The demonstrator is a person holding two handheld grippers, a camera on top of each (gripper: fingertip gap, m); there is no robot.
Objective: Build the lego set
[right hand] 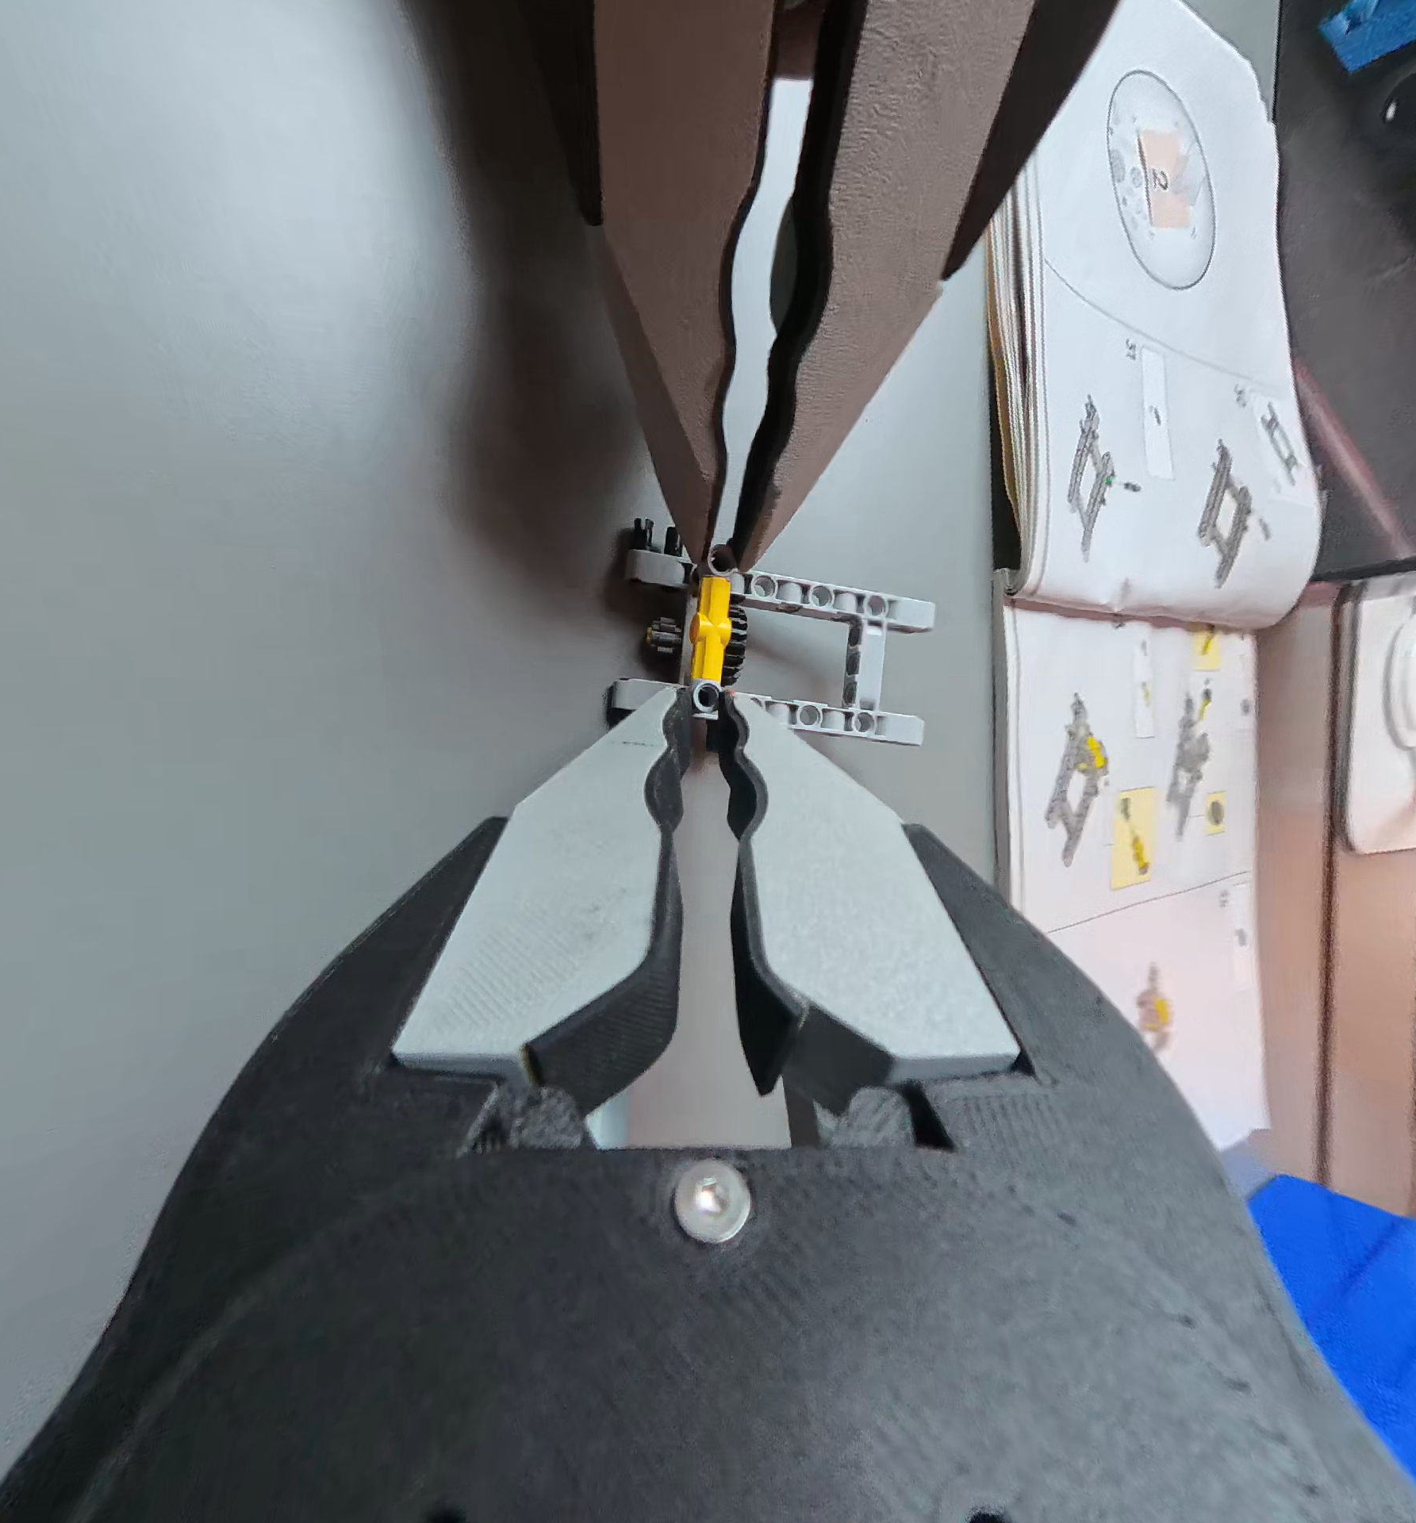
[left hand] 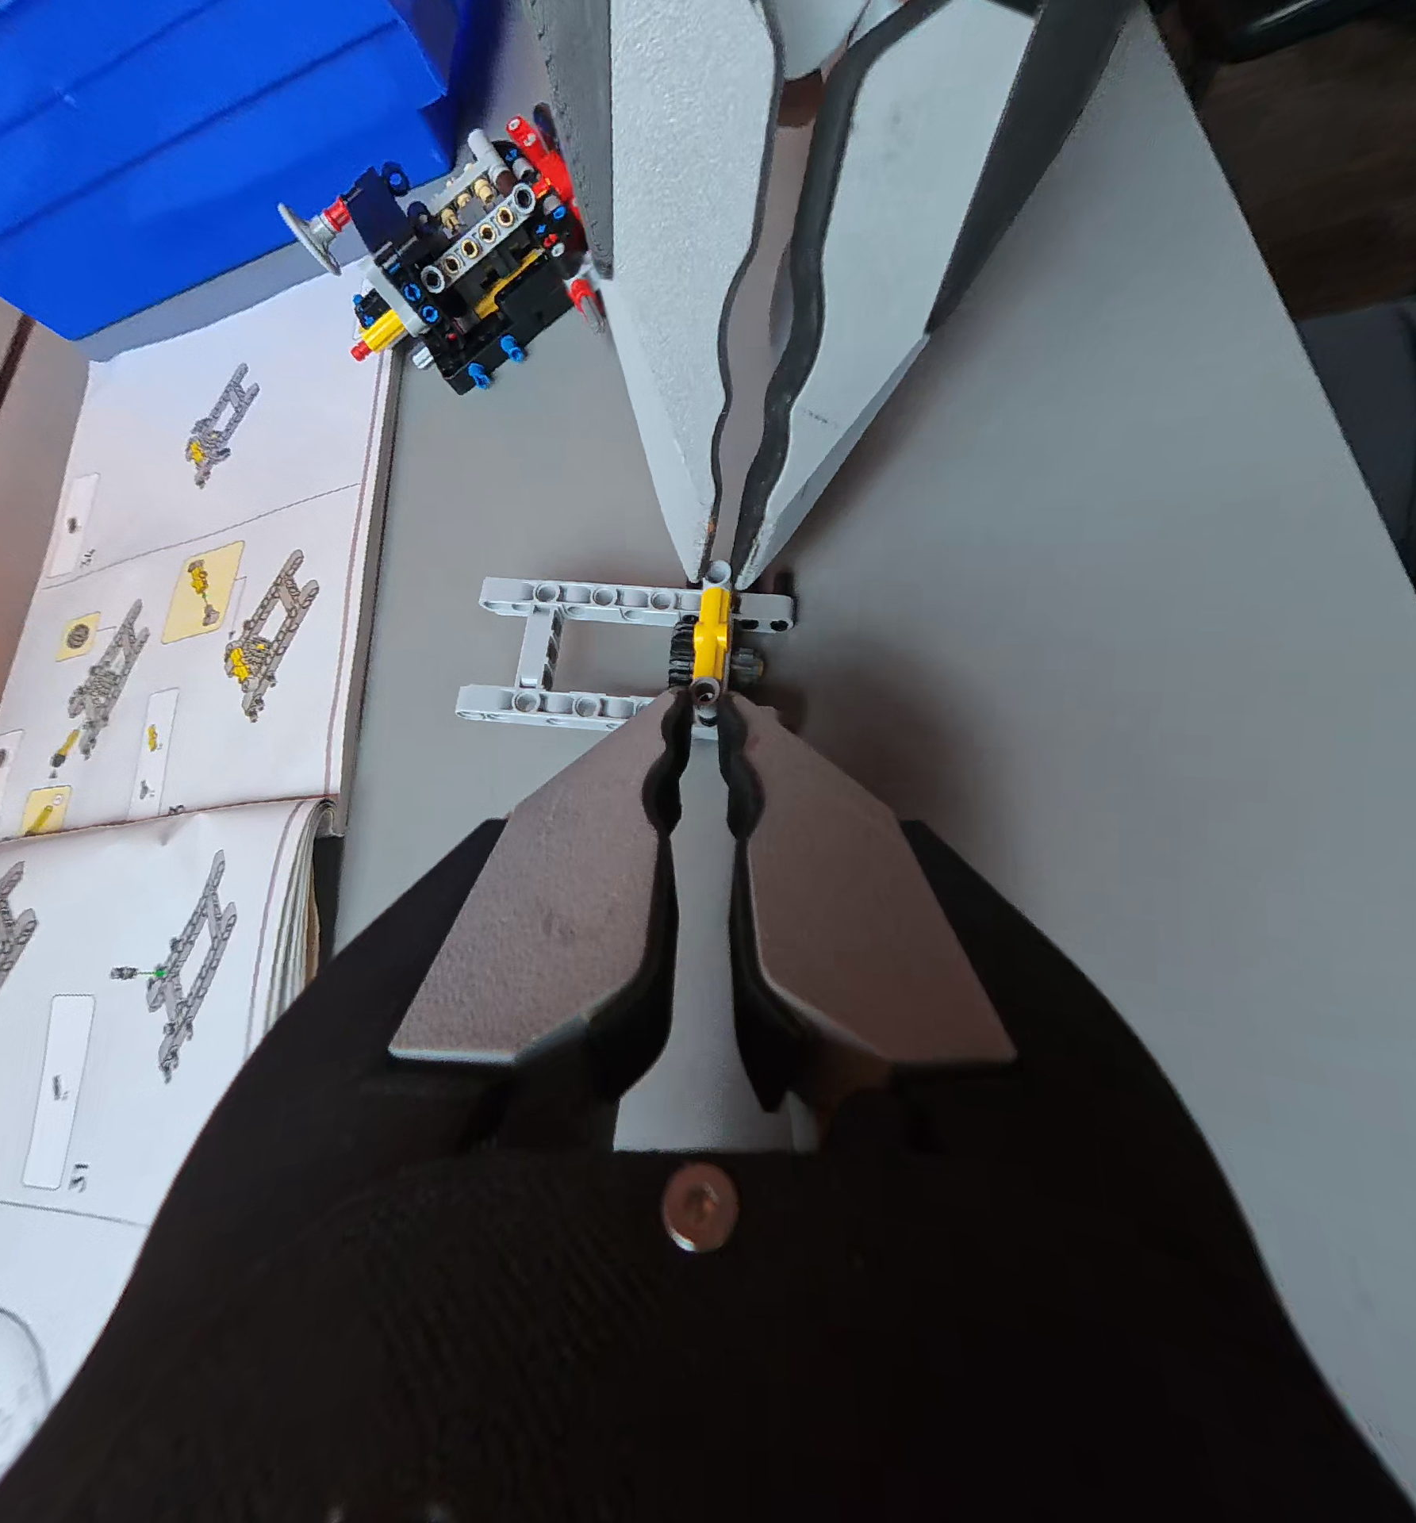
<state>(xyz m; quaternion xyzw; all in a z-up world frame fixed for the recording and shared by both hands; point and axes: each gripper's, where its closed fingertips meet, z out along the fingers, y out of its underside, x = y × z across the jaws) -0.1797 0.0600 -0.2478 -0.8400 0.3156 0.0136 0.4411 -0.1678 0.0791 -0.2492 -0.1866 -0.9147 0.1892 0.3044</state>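
**Both tongs pinching the yellow axle unit into the grey frame**

Left tongs [left hand: 700,713] (brown fingers): narrowed to a small gap, tips clamped on the near grey end of the yellow axle unit [left hand: 711,639]. Right tongs [right hand: 704,709] (grey fingers): same, closed on the opposite end, coming in head-on from the far side. Opposed grip looks deliberate: each end is supported, so the unit can't tip while it seats.

The axle unit spans the two long beams of the grey frame [left hand: 581,651], crossways, with a black gear [left hand: 679,651] just beside the yellow connector and a smaller dark gear on its other side. The frame lies flat on the bench [left hand: 1017,659], roughly mid-bench, cross beam towards the manual. Black pins stick out of the beam ends beyond the unit.

Judgement: this is the gear-axle install step; the unit looks in place or nearly so. Whether the ends are fully home in the beam holes can't be told, as the tips hide them.

The instruction manual [left hand: 193,618] lies open along the bench edge beside the frame, keeping the diagrams readable from the work spot.

Farther off: the finished black, red and blue subassembly [left hand: 473,264] is parked towards the far corner, clear of the work, next to a blue bin [left hand: 152,140].
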